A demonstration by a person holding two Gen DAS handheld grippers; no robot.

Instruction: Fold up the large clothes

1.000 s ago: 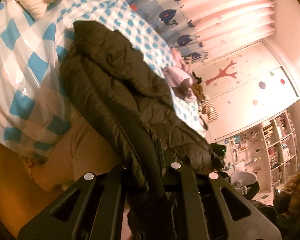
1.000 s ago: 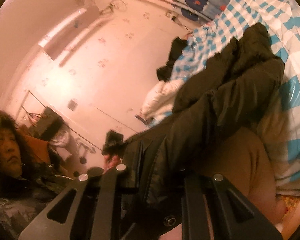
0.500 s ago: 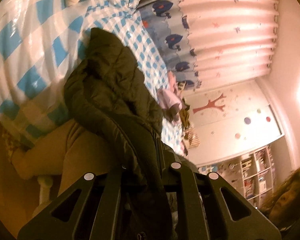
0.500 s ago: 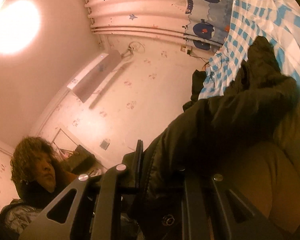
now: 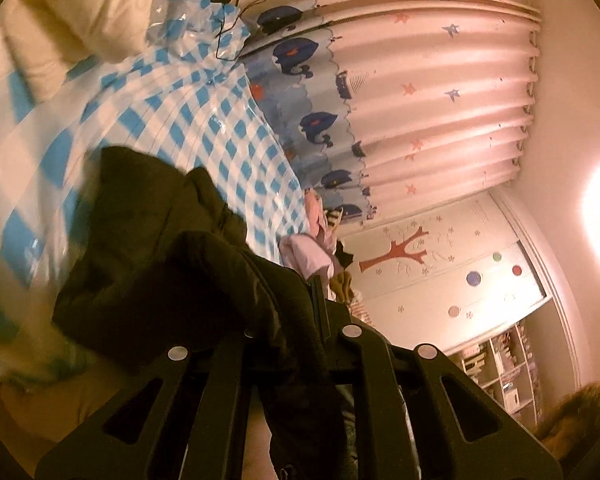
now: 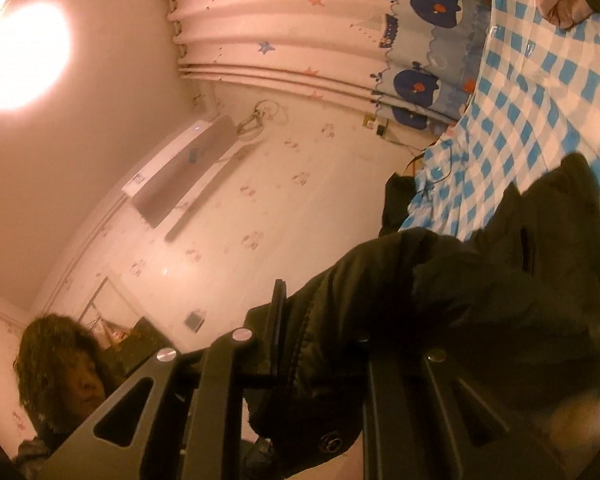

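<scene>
Early in the fold: left tool (image 5: 292, 336) and right tool (image 6: 320, 344) each clamped on an edge of the dark padded jacket (image 5: 160, 248), lifted partly off the checked bed cover (image 5: 188, 120), bunched, no fold laid yet.

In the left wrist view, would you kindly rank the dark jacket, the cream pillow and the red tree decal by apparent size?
1. Dark jacket, though closeness to the camera inflates it.
2. Cream pillow.
3. Red tree decal, far off on the wall.
</scene>
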